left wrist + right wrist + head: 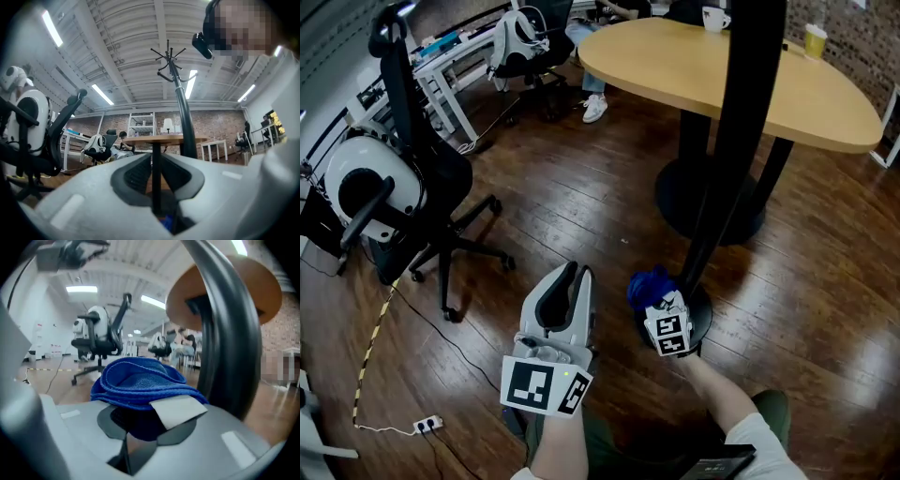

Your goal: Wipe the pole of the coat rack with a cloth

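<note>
A blue cloth [140, 383] is clamped, folded, between the jaws of the right gripper [140, 425], with a white label lying over its near edge. The black pole [234, 333] of the coat rack is seen just to the right of that gripper's jaws, close beside the cloth; whether the two touch cannot be told.

In the head view the right gripper [654, 298] is held low, near the foot of the pole [741, 122], with the cloth [647, 284] bunched ahead of its jaws. The left gripper [570, 281] is held just to its left, apart from the pole. The left gripper's [157, 183] jaws are closed together, with nothing gripped. A round wooden table [675, 56] is seen ahead of both grippers, and an office chair [422, 178] well to the left.
</note>
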The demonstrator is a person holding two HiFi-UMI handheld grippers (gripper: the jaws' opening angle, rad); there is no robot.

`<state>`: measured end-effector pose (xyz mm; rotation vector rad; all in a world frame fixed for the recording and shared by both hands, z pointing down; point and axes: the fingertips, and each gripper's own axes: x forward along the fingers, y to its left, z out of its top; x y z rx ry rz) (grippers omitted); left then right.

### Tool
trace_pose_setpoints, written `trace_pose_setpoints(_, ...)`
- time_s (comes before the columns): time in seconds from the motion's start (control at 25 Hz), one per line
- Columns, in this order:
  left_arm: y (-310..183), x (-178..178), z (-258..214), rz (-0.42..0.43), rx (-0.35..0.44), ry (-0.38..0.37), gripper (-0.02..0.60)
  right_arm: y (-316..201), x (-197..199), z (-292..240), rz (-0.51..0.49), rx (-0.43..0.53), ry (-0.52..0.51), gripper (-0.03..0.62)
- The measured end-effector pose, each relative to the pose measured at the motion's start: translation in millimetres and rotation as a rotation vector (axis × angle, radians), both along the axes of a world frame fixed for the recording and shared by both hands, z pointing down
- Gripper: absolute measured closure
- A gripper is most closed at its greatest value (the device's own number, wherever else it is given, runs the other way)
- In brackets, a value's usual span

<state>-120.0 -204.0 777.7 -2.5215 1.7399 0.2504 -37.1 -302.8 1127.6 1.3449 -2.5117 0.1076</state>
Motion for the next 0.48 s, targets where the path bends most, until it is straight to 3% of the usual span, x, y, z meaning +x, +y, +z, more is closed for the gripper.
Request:
trace_pose_setpoints(0.12, -14.2, -5.8, -2.5, 0.008, -0.018, -0.011, 0.517, 19.7, -11.8, -274.4, -0.134, 0.380, -0.223, 0.493)
trace_pose_setpoints(0.2, -27.1, -7.5, -8.9, 0.021, -0.030, -0.066, 0.517, 44.7, 1.2, -420.2, -0.171, 0.547, -0.308, 0.493)
trace_pose_setpoints(0.32, -42.4, 3.9, -34.7, 0.060, -0.054, -0.090, 0.517, 69.0, 24.4, -528.7, -0.190, 0.582, -0.313, 0.493)
trace_pose_setpoints(0.48, -40.3, 32.4, -141.7, 0.172, -0.068, -0.076, 0.517, 98.1, 38.4, -574.6, -0.282, 0.483, -0.401, 0.494)
